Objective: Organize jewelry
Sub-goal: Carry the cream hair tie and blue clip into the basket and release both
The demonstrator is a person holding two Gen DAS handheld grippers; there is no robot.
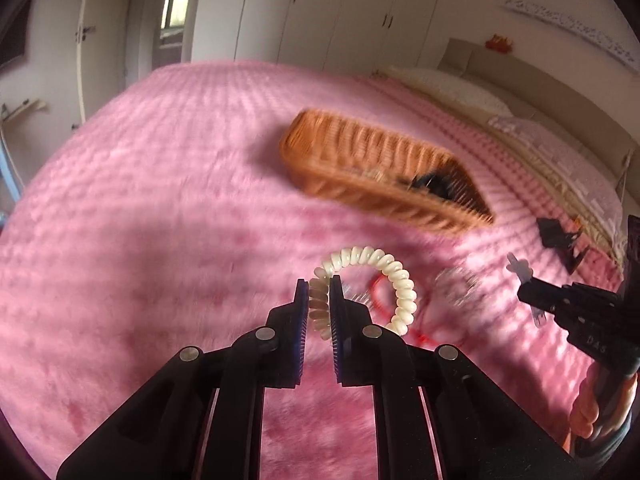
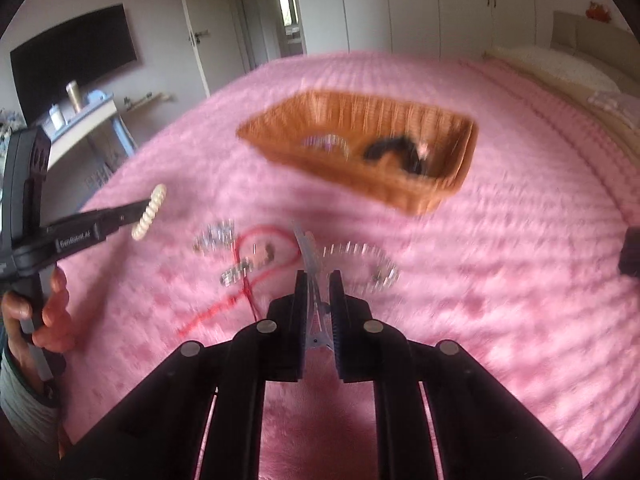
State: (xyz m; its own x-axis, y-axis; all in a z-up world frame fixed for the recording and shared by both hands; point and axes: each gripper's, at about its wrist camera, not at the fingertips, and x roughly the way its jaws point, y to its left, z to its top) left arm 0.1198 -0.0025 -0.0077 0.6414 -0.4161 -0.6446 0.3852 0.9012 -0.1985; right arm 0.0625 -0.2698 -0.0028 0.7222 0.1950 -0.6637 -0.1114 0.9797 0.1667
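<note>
Over the fluffy pink bedspread [image 1: 140,200], left wrist view: left gripper [image 1: 319,300] clamped on a cream spiral coil hair tie [image 1: 384,268], lifted clear. Woven orange rectangular basket [image 1: 380,172] beyond.

Right wrist view: right gripper [image 2: 319,292] pinching a clear plastic hair clip [image 2: 310,264]. Red string necklace [image 2: 256,264] and silver pieces [image 2: 216,238] lie below on the spread; the basket [image 2: 400,188] holds a black item [image 2: 396,152].

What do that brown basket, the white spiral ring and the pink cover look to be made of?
The basket looks like woven wicker or rattan: ribbed strands, matt orange-brown. The spiral ring, held in the left gripper, looks like glossy cream plastic: smooth shiny coils, though blur leaves it open. The pink cover looks like soft plush fabric: a fuzzy, ridged nap.
</note>
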